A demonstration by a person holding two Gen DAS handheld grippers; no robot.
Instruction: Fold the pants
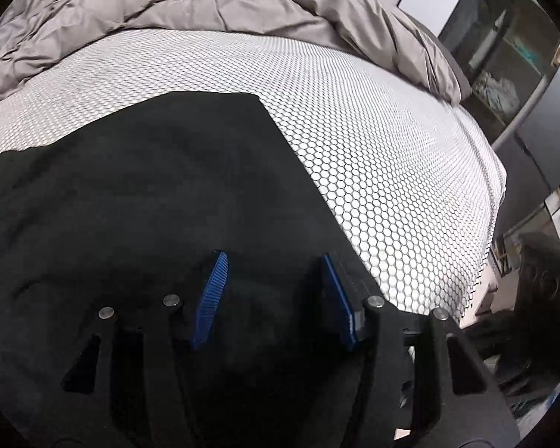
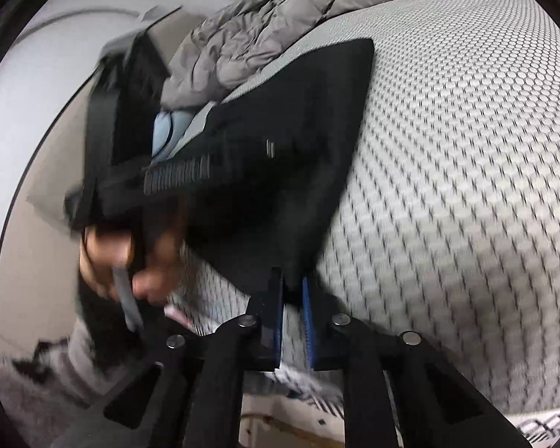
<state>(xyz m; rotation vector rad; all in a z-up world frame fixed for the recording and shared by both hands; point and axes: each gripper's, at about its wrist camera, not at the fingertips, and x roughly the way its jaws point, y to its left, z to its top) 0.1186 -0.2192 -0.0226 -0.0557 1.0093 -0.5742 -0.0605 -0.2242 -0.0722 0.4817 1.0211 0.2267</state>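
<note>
Pants, black, lie spread on the honeycomb-patterned mattress, near the crumpled grey comforter at the far side. We hold our left gripper over the fabric, fingers apart. Our right gripper is clamped on the near corner of the pants.

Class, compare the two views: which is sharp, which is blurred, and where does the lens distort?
Left wrist view: sharp, evenly lit, but the mattress edge bows from fisheye distortion. Right wrist view: motion-blurred, smearing the hexagon pattern and the hand; black pants show almost no detail.
</note>
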